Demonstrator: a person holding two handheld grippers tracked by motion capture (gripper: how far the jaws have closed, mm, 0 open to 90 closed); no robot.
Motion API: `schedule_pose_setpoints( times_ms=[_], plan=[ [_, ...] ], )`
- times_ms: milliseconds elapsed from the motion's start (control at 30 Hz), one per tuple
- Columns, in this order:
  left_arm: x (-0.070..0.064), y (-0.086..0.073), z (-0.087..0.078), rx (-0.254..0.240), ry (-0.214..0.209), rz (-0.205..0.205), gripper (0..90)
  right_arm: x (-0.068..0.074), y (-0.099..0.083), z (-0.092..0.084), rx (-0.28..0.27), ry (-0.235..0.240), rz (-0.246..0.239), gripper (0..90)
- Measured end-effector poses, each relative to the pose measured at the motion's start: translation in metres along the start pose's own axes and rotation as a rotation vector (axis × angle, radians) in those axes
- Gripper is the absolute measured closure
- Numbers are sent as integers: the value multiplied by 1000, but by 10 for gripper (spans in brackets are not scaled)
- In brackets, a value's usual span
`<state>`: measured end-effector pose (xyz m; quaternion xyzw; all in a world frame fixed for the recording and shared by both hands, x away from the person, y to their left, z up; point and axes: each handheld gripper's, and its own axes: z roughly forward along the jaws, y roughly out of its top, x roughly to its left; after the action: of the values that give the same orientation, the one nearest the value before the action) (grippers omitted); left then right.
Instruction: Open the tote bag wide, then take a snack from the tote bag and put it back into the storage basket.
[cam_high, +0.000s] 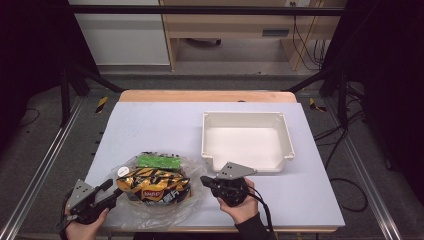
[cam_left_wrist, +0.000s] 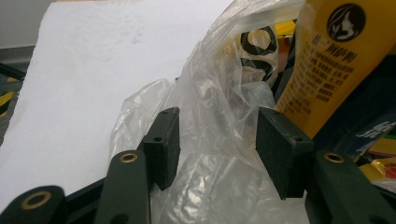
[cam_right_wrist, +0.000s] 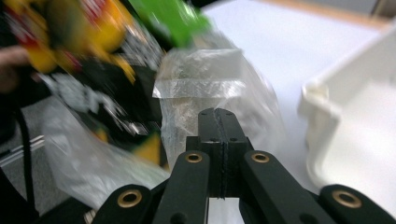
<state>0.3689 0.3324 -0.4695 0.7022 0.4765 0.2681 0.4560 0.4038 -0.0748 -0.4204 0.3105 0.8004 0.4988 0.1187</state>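
A clear plastic bag (cam_high: 150, 207) lies at the table's front left and holds a yellow-and-black snack packet (cam_high: 152, 186) and a green packet (cam_high: 159, 161). My left gripper (cam_high: 114, 187) is at the bag's left edge. In the left gripper view its jaws (cam_left_wrist: 217, 140) stand apart with loose bag film (cam_left_wrist: 210, 93) bulging between them, beside a yellow packet (cam_left_wrist: 322, 70). My right gripper (cam_high: 204, 180) is at the bag's right edge. Its pads (cam_right_wrist: 218, 121) are pressed together with nothing visible between them, and the bag (cam_right_wrist: 201, 79) is just beyond the tips.
A white empty tray (cam_high: 245, 120) stands right of centre, close behind the right gripper, and its corner (cam_right_wrist: 322, 107) is near the jaws. The white table sheet (cam_high: 150, 125) stretches bare behind the bag. A wooden table edge (cam_high: 205, 96) runs along the back.
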Motion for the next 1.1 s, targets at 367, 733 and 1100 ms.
schedule_pose_setpoints(
  times_ms=[367,733,1100],
  plan=[
    [1,-2,2,16,2,2,504,-17,-45,36,162,-36,74,900],
    [1,-3,3,27,6,10,504,-13,-54,45,171,-59,23,864],
    [1,-3,3,26,3,8,503,-16,-38,22,64,-45,48,564]
  ],
)
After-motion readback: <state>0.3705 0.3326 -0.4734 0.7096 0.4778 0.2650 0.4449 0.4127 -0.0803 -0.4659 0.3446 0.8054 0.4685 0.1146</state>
